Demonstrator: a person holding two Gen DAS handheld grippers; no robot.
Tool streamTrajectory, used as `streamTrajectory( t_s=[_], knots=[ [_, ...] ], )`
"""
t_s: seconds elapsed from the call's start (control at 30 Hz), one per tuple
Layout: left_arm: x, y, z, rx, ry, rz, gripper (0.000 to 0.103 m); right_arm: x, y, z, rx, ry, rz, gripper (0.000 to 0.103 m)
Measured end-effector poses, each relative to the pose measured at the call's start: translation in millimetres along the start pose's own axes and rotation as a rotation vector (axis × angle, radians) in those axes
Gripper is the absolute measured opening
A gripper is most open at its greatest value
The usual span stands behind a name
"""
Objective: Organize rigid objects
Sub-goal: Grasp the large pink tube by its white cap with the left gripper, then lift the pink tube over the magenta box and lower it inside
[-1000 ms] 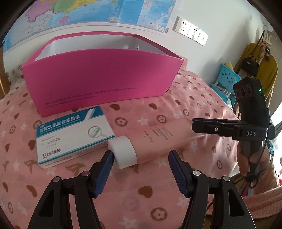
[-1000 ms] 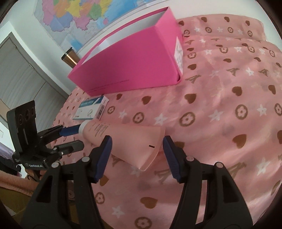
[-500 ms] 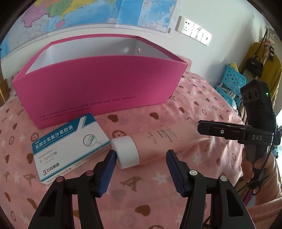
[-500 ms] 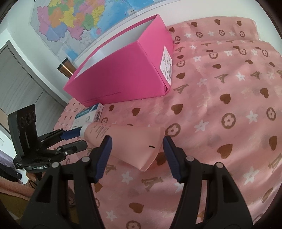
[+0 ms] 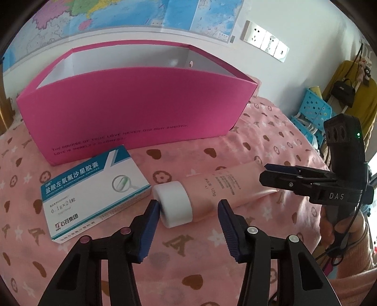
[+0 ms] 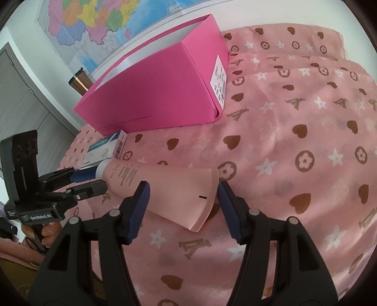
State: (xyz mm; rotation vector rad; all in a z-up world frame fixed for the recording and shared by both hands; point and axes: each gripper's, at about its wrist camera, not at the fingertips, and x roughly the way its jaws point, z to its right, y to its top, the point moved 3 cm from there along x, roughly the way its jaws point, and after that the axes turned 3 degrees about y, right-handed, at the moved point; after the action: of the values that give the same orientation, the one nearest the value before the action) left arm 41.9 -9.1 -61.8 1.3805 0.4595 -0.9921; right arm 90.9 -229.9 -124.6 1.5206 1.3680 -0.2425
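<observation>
While the pink tube [image 5: 212,190] lies on the bed [image 5: 235,146], its white cap [image 5: 174,203] is bracketed by the closing left claw [image 5: 187,223]; its crimped end is straddled, ungripped, by the right claw [image 6: 182,206].

Pink box [image 5: 132,113], front wall, small dark print, two lines: "THE COURSE OF TRUE LOVE NEVER DID RUN SMOOTH." then "LOVE IS MERELY A MADNESS."; partly faint. End wall of the same box carries a white sticker [image 6: 218,81], print too small to read. Medicine carton [image 5: 94,190]: white Chinese title on the blue band "盐酸左氧氟沙星胶囊", below "0.1g×24粒", bottom "石药集团" with a logo; barcode on its end flap in the right wrist view. Pink tube [image 5: 219,188]: small text lines, unreadable. Right gripper [image 5: 280,174] body: "DAS". Left gripper [image 6: 90,180] body: "GenRobot.AI". Wall map [image 5: 141,14]: labels illegible.
</observation>
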Motion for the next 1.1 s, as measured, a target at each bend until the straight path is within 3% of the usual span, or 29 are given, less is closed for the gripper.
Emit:
streamTrajectory(
  t_s=[1.1],
  knots=[
    [-42.8, 36.7, 5.6, 0.035, 0.026, 0.144, 0.052, -33.2, 39.9, -30.8, -0.093, -0.017, 0.129, 0.062]
  ],
)
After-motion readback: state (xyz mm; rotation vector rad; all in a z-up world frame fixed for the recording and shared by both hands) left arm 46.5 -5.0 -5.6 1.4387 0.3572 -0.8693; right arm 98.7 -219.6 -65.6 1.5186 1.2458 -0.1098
